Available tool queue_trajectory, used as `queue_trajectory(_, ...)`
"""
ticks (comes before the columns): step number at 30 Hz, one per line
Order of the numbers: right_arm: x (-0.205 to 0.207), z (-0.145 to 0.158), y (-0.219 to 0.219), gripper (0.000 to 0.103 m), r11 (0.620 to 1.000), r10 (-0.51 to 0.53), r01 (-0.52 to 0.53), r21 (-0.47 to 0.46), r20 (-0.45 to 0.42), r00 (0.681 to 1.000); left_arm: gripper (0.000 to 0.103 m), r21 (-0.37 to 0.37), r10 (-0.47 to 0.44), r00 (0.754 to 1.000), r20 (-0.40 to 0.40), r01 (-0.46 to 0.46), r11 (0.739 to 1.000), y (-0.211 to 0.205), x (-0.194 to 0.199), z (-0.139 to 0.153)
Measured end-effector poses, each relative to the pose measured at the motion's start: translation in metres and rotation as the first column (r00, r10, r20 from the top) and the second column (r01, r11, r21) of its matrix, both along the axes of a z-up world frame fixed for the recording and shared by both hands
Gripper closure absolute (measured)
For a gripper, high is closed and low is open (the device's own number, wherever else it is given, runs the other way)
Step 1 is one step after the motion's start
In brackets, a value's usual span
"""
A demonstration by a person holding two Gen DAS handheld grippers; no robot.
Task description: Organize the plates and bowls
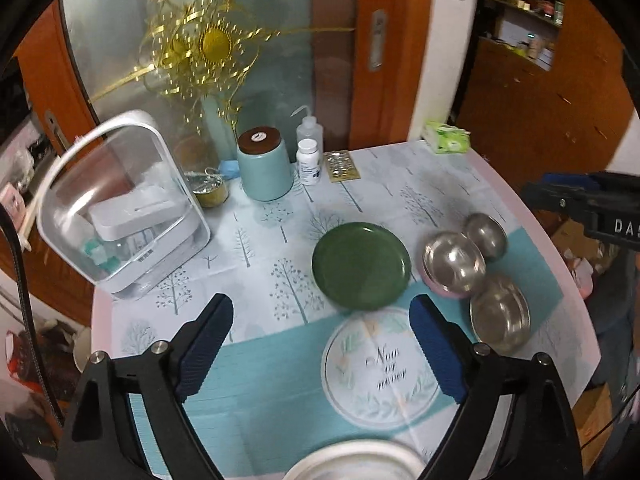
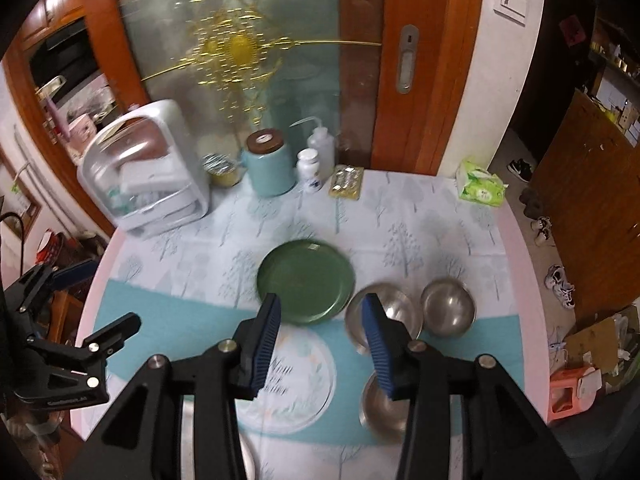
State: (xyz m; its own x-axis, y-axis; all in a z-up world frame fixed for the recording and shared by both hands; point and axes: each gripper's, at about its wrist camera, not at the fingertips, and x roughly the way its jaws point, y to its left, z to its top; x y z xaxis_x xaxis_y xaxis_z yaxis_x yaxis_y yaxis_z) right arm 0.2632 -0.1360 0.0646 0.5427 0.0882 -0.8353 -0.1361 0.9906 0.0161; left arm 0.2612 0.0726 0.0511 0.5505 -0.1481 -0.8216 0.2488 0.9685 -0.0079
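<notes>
A green plate (image 1: 361, 266) (image 2: 306, 282) lies mid-table. In front of it lies a white plate with leaf print and lettering (image 1: 380, 368) (image 2: 294, 376). Three steel bowls sit to the right: one on a pink base (image 1: 454, 262) (image 2: 384, 316), a smaller one behind it (image 1: 486, 236) (image 2: 448, 306), one nearer (image 1: 500, 318) (image 2: 382, 406). A white dish rim (image 1: 356, 460) shows at the bottom edge. My left gripper (image 1: 320, 322) is open and empty above the table. My right gripper (image 2: 322, 322) is open and empty above the plates and bowls.
At the back stand a clear storage box with white handle (image 1: 120, 208), a teal canister (image 1: 266, 166), a pill bottle (image 1: 309, 160), a squeeze bottle (image 1: 310, 130), a blister pack (image 1: 342, 166), a tin (image 1: 210, 190) and a tissue pack (image 1: 446, 138). The table edge (image 1: 552, 240) curves at right.
</notes>
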Motion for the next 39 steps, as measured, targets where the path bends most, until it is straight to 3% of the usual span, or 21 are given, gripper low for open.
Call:
queue_trajectory(6, 0.075, -0.042, -0.022, 0.06, 1.0, -0.011, 0.012, 0.021, -0.059, 0.998, 0.011, -0.021, 0.081, 0.991, -0.104, -0.083, 0.996, -0.008, 0.082, -0.042)
queue_trajectory(10, 0.113, -0.093, -0.034, 0.06, 0.999, -0.018, 0.025, 0.047, -0.139, 0.99, 0.011, -0.081, 0.149, 0.959, -0.241, -0.173, 0.981, -0.007, 0.127, -0.094)
queue_trajectory(16, 0.158, -0.174, -0.044, 0.06, 0.996, -0.017, 0.039, 0.079, -0.259, 0.966, 0.011, -0.085, 0.238, 0.904, -0.356, -0.285, 0.955, -0.003, 0.159, -0.173)
queue_trajectory(19, 0.174, -0.208, -0.047, 0.06, 0.995, -0.021, 0.05, 0.086, -0.31, 0.95, 0.011, -0.044, 0.265, 0.884, -0.385, -0.304, 0.952, -0.006, 0.168, -0.206)
queue_trajectory(25, 0.195, -0.251, -0.051, 0.06, 0.986, 0.0, 0.066, 0.152, -0.399, 0.917, 0.011, -0.019, 0.241, 0.88, -0.409, -0.272, 0.962, -0.017, 0.171, -0.243)
queue_trajectory(29, 0.199, -0.264, -0.042, 0.061, 0.986, 0.042, 0.033, 0.164, -0.43, 0.902, 0.022, -0.032, 0.219, 0.875, -0.432, -0.257, 0.966, -0.018, 0.173, -0.254)
queue_trajectory(34, 0.2, -0.278, -0.034, 0.085, 0.99, 0.059, 0.011, 0.144, -0.473, 0.879, 0.039, -0.093, 0.196, 0.846, -0.497, -0.276, 0.957, -0.014, 0.176, -0.27)
queue_trajectory(37, 0.2, -0.284, -0.03, 0.087, 0.991, 0.061, 0.006, 0.135, -0.488, 0.871, 0.046, -0.105, 0.19, 0.833, -0.519, -0.283, 0.953, -0.015, 0.176, -0.278)
queue_trajectory(39, 0.199, -0.287, -0.029, 0.089, 0.991, 0.061, 0.004, 0.133, -0.489, 0.87, 0.056, -0.124, 0.179, 0.822, -0.54, -0.288, 0.949, -0.016, 0.174, -0.284)
